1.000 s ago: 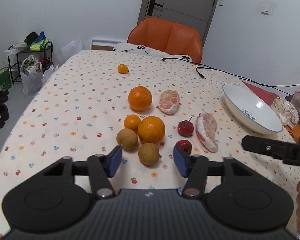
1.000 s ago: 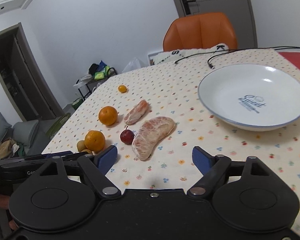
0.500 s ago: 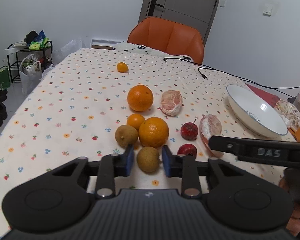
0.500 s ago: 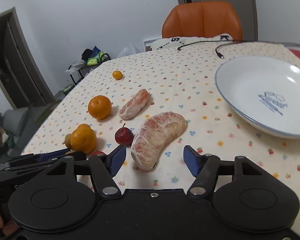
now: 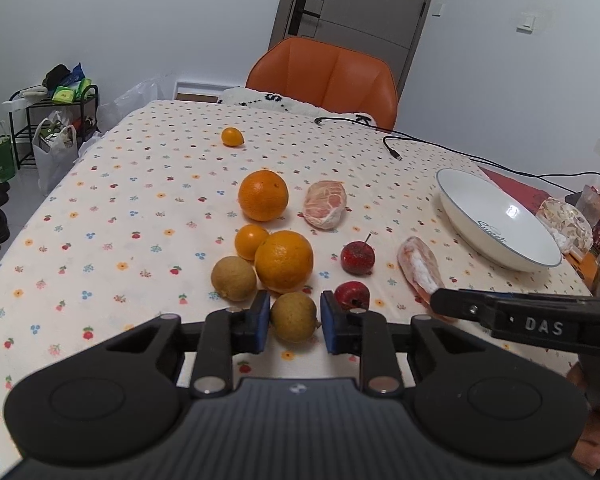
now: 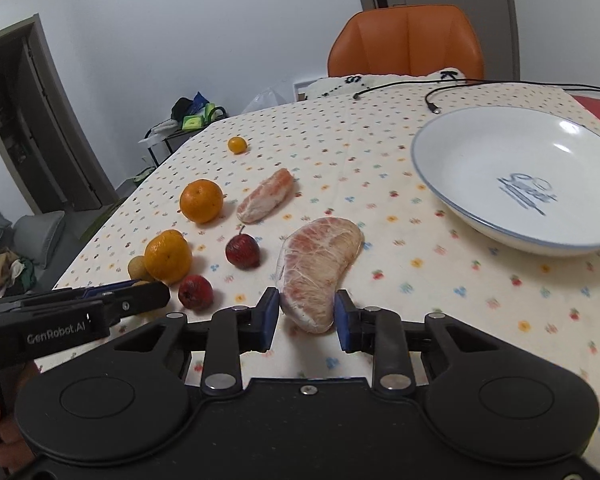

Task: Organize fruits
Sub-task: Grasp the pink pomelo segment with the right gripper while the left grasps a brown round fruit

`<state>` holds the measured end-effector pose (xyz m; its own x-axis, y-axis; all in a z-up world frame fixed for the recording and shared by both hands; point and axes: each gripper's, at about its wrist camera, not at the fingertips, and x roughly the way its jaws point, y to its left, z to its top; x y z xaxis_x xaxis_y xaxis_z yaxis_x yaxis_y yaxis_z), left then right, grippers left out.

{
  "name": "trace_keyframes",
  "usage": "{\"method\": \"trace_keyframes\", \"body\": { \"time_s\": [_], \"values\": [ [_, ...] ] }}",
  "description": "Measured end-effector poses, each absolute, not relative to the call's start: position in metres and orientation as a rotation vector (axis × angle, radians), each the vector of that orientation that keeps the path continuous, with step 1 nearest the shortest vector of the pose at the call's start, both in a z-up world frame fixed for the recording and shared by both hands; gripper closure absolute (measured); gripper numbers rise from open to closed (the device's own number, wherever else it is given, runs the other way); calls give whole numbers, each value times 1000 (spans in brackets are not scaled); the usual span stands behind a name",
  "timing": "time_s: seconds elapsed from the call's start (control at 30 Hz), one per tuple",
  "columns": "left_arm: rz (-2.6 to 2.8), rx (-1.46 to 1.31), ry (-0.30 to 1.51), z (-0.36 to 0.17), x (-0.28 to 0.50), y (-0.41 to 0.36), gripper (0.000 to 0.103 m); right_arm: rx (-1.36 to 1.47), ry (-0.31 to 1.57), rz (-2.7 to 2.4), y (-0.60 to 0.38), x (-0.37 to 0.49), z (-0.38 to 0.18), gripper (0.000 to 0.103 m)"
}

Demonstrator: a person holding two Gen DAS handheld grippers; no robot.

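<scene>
On the floral tablecloth (image 6: 420, 264), right jaws flank the pomelo segment's (image 6: 318, 266) near end, its length toward the bowl (image 6: 480, 208).

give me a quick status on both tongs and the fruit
Left tongs closed around a brown longan. Right tongs closed around the near peeled pomelo segment. Both fruits on the tablecloth; white plate empty, path clear.

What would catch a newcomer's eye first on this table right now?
Both grippers are closing in together: the left gripper has its jaws around a brown round fruit, and the right gripper brackets the near end of a peeled pomelo segment. Behind sit oranges, and a white bowl at the right.
</scene>
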<state>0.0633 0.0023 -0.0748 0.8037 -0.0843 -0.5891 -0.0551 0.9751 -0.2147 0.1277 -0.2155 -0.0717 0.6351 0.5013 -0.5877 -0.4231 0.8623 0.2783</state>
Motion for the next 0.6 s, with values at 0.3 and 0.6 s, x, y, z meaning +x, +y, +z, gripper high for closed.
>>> {"method": "trace_keyframes", "body": {
  "time_s": [0.3, 0.6],
  "values": [
    [-18, -236, 634, -73, 58, 4, 78, 133, 716, 513, -225, 118, -70, 68],
    [-5, -247, 618, -69, 57, 15, 78, 78, 683, 499, -199, 132, -73, 50]
  ]
}}
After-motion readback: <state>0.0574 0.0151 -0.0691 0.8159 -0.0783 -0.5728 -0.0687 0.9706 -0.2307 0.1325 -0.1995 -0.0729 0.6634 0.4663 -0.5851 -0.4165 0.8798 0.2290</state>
